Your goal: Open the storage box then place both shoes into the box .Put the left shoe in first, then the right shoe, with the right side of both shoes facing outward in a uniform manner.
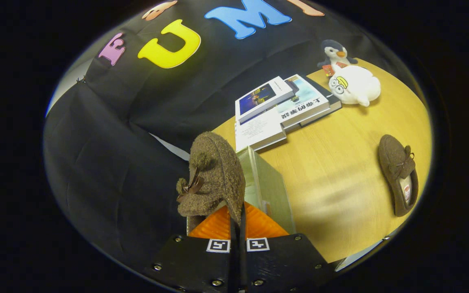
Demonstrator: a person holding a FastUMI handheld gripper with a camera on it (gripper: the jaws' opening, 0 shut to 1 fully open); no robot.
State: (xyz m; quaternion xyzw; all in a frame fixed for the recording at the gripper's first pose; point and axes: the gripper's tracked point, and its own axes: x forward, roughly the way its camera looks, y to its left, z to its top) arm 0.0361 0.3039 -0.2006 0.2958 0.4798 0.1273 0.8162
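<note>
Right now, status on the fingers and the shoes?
Gripper shut on brown shoe, held up beside the box. Second shoe lying on the table. Books and plush toys beyond, off the path.

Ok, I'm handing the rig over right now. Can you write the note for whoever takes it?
Hand-held gripper: fingers shut on the edge of a brown fuzzy slipper with a bow, lifted above the table.
Box: translucent plastic storage box just beyond the fingers, beside the held slipper; whether its lid is open is unclear.
Other brown fuzzy slipper lies on the wooden table, off to the box's far side, not yet picked up.
Done: one slipper grasped. Left: place it in the box, then the second, same side outward.
</note>
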